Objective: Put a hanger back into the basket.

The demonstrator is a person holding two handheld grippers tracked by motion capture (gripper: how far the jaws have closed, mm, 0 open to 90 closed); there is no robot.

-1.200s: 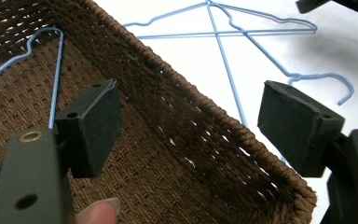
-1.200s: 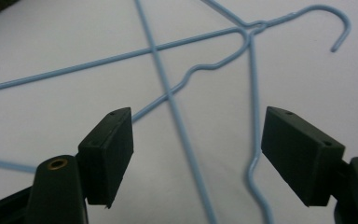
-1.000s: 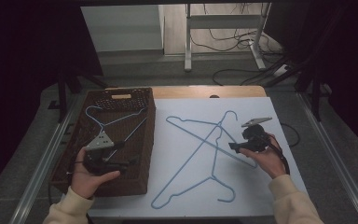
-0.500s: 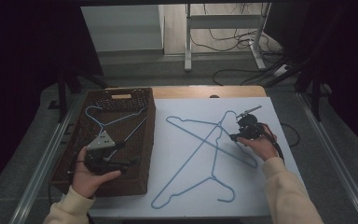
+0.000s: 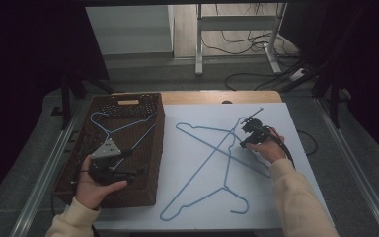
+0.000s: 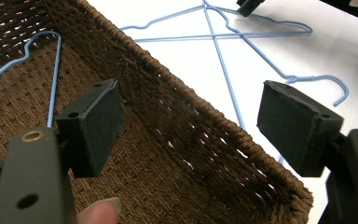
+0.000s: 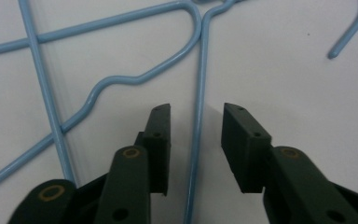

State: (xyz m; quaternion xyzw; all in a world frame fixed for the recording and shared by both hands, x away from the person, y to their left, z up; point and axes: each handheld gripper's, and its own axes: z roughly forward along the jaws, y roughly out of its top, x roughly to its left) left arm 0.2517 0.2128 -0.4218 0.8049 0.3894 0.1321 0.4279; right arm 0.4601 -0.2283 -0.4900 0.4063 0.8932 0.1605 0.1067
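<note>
- Hands first, down at our edge of the table: our left hand [image 5: 96, 190] keeps the left gripper [image 6: 191, 126] over the near end of the brown wicker basket [image 5: 145, 148], jaws spread wide and released, nothing between them.
- Through those open jaws, in the left gripper view, we see the basket's woven wall running across, and a blue wire hanger [image 6: 51, 70] lying on the basket floor.
- On the high view that basket hanger [image 5: 123, 129] lies toward the basket's far end, hook near the far left corner.
- Moving up the white sheet [image 5: 192, 177]: two crossed blue hangers [image 5: 224, 158] lie flat, one with its hook at the near edge, the other reaching away to the far right.
- And over there is our right gripper [image 7: 196, 135], tipped down onto the sheet, its jaws just closing in on a straight run of the hanger wire [image 7: 200, 93]. The wire sits between the pads, a gap showing on both sides, so no grasp yet.
- Farthest off, bare wooden tabletop [image 5: 217, 97] beyond the sheet.
</note>
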